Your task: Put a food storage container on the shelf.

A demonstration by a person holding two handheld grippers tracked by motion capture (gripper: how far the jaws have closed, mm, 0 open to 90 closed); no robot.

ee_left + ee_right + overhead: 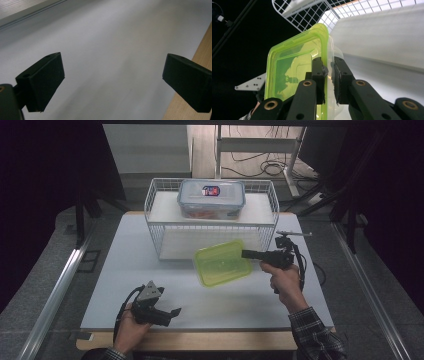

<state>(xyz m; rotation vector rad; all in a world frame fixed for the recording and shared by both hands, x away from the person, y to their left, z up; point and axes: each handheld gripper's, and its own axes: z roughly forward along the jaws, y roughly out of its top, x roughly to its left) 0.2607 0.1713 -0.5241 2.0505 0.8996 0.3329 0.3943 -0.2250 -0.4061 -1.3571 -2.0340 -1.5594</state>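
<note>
wire basket (pixel 210 232) ahead, bare tabletop (pixel 150 270) left

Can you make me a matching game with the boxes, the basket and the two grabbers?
Things:
1. Lime-green lidded plastic box
2. Clear plastic box with a blue-and-red sticker
3. White wire basket
4. Left gripper

Places or states:
A. Stands at the far side of the white table
B. Open, with nothing between its jaws
C. Pinched at its rim by the right gripper
D. Sits on a white shelf inside the basket

Pairs: 1-C, 2-D, 3-A, 4-B
</note>
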